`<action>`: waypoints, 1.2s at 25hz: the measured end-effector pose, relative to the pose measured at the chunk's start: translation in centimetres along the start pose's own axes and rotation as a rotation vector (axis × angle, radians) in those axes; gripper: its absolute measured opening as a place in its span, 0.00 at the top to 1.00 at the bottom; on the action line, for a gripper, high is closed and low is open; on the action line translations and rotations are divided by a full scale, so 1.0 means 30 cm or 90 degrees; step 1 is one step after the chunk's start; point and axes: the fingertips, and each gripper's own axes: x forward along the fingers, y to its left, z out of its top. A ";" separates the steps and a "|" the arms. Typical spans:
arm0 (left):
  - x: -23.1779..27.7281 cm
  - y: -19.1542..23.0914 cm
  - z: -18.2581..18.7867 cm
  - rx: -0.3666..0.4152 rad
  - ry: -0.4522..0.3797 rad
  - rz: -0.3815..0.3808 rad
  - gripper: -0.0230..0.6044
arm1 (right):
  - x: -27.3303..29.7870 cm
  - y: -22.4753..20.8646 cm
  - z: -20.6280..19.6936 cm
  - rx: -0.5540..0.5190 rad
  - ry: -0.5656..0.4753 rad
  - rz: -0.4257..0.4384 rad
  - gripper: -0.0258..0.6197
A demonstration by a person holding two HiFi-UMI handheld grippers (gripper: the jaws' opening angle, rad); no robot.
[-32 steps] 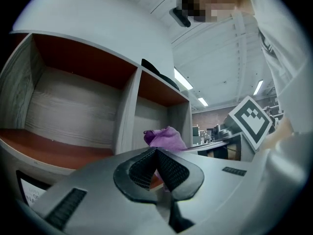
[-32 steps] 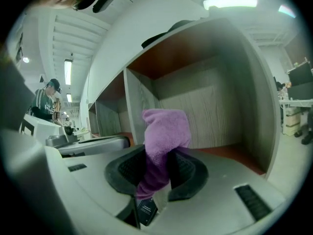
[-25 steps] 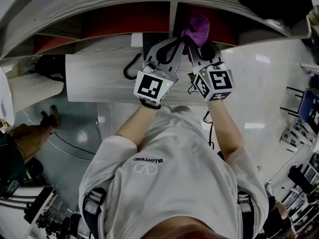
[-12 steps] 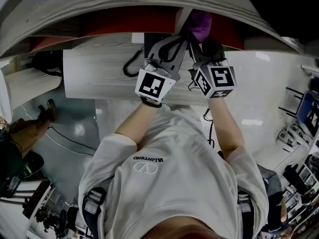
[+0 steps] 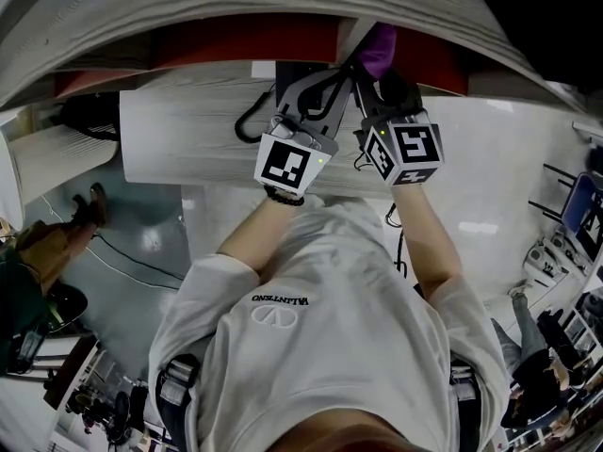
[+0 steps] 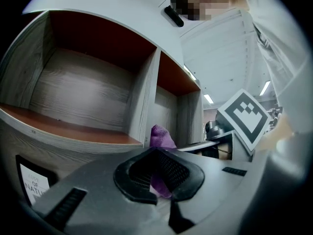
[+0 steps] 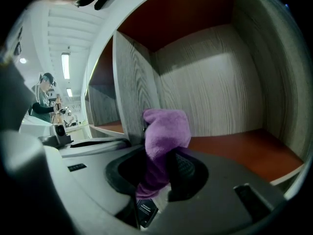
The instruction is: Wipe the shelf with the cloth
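— Where is the purple fuzzy cloth [image 7: 166,129]?
— At the front edge of the upright divider [image 7: 134,92] of the grey wood-grain shelf [image 7: 210,82]. Your right gripper [image 7: 161,173] is clamped on it, and your left gripper [image 6: 159,177] seems to pinch a fold too.
— Next?
— Wiping looks barely begun. Press it onto the red-brown board [image 7: 234,146] right of the divider and sweep.

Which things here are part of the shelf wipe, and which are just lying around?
For the job:
- purple cloth
- shelf with red-brown boards
- right gripper, shut on the cloth
- left gripper, cloth between its jaws too

Just around:
- black loop on the shelf top
- label card on the shelf front
- person in the background
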 end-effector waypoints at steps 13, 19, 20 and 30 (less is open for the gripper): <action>0.027 -0.032 -0.019 -0.001 0.003 -0.017 0.96 | -0.007 -0.047 -0.034 0.007 0.008 -0.022 0.80; 0.051 -0.089 -0.008 0.005 0.003 -0.031 0.96 | -0.046 -0.093 -0.035 0.015 0.007 -0.033 0.80; 0.054 -0.092 -0.010 0.004 0.004 -0.031 0.96 | -0.048 -0.098 -0.036 0.015 0.007 -0.034 0.80; 0.068 -0.100 -0.024 0.004 0.009 -0.029 0.96 | -0.073 -0.149 -0.049 0.029 0.001 -0.051 0.80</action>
